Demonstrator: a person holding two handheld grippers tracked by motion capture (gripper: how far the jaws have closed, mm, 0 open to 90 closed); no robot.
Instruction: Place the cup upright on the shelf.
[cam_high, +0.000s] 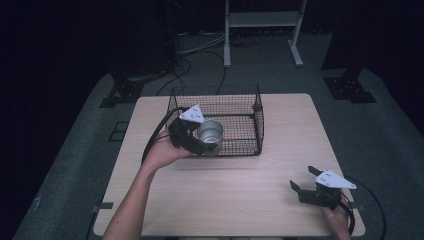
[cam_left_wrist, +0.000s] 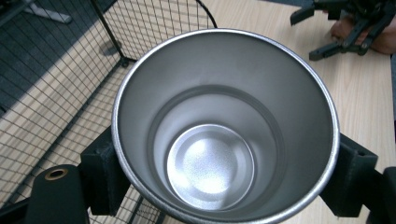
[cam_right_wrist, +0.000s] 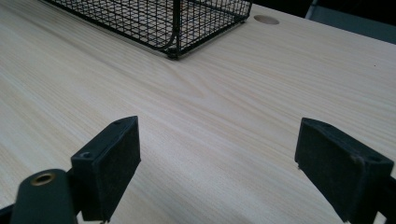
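High view first: my left hand-held gripper (cam_high: 204, 145) has its jaws clamped on a steel cup (cam_high: 210, 134), held above the near left corner of the wire basket (cam_high: 257, 120). I judge I am about to set the cup inside that basket.

What worries me is the grip. In the left gripper view the two black pads (cam_left_wrist: 105, 175) press the cup (cam_left_wrist: 224, 130) from outside, at opposite sides just under the rim, and the wall is smooth and tapered. If I tilt or jolt my hand, the cup could slide down out of the pads and fall onto the surface (cam_high: 225, 195) in front of the basket or against the basket's edge. Carrying it too low is the other risk: its base could catch the basket's near wall and get knocked askew.

Relative to the gripper, the cup sits squarely between the jaws, mouth facing the camera, empty inside.

My right hand-held gripper (cam_high: 306, 184) rests well to the right of the basket, near the surface's front corner, jaws spread and holding nothing (cam_right_wrist: 219, 177).
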